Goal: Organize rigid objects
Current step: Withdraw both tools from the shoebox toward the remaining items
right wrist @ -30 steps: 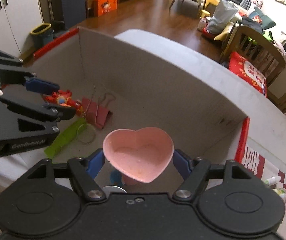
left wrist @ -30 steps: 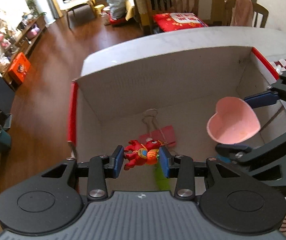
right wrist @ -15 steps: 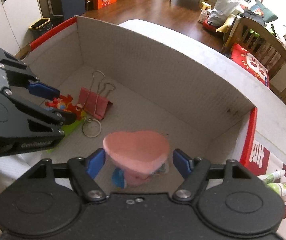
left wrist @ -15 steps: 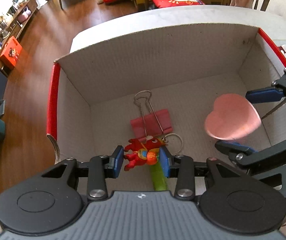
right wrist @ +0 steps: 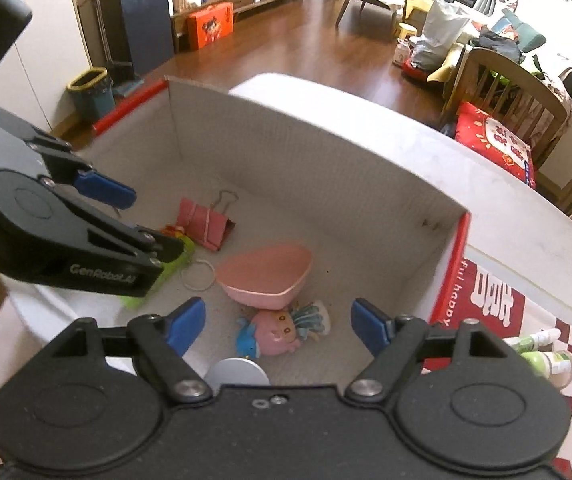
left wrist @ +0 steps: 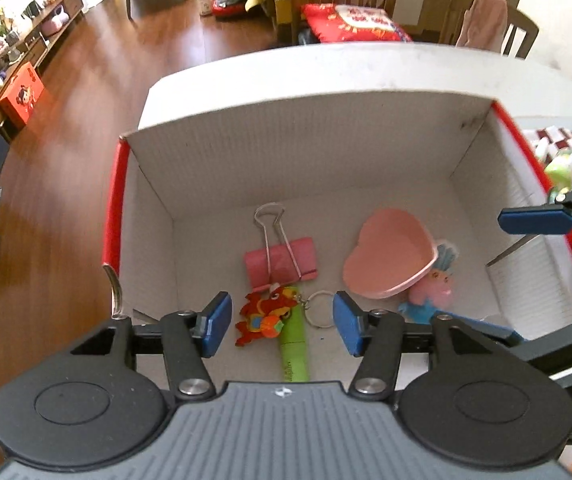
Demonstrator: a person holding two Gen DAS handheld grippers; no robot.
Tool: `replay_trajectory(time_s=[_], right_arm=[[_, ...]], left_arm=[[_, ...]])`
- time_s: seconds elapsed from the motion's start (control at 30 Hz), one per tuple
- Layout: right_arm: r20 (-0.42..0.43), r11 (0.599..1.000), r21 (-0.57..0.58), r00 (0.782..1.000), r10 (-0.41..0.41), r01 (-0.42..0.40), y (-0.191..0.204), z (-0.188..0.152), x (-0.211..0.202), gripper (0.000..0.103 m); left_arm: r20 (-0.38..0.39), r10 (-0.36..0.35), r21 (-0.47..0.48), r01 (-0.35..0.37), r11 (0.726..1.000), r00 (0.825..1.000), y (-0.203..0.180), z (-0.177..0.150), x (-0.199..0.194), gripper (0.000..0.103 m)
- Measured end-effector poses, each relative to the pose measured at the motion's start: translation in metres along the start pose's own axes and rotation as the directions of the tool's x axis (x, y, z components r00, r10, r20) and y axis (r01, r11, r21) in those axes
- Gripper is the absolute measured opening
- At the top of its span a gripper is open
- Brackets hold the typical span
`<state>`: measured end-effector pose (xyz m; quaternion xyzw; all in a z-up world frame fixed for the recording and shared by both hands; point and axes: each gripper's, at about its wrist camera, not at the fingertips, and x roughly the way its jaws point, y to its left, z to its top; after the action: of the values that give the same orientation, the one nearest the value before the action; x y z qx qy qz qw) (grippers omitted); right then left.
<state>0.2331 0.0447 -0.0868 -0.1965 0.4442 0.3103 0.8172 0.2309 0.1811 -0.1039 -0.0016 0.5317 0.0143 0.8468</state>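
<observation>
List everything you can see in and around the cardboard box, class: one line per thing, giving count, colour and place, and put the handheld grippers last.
Cardboard box: one, white inside with red edges, on the white table.
Binder clip: one, pink with wire handles, box floor, left of centre.
Dragon keychain: one, red and orange with a metal ring, box floor, lying over the marker.
Marker: one, green, near wall.
Heart dish: one, pink, leaning on the doll.
Doll: one, pink and blue, right of centre.
White disc: one, near wall.
Small bottles: two, green and white, table outside the box.
Left gripper: black, blue pads, opening above keychain.
Right gripper: same, opening above doll.
</observation>
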Motion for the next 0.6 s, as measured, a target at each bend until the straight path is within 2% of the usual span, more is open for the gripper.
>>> replay_trajectory(time_s=[0.33, 0.37, 0.43, 0.6], right_arm=[[0.114, 0.998, 0.051, 0.993, 0.030, -0.036, -0.008, -0.011, -0.059, 0.091], [0.127, 0.998, 0.054, 0.991, 0.031, -0.038, -0.009, -0.012, -0.065, 0.091], [0.153, 0.998, 0.055, 0.988, 0.032, -0.041, -0.010, -0.014, -0.076, 0.093], [0.203, 0.996, 0.068, 0.978, 0.041, -0.056, -0.017, -0.023, -0.100, 0.098]], left_arm=[[0.118, -0.055, 0.013, 0.054, 0.998, 0.991, -0.013, -0.010, -0.049, 0.055], [0.130, -0.061, 0.013, 0.060, 0.998, 0.990, -0.014, -0.011, -0.053, 0.058], [0.160, -0.072, 0.016, 0.071, 0.997, 0.984, -0.017, -0.015, -0.065, 0.065], [0.251, -0.075, 0.038, 0.067, 0.997, 0.965, -0.029, -0.024, -0.095, 0.065]])
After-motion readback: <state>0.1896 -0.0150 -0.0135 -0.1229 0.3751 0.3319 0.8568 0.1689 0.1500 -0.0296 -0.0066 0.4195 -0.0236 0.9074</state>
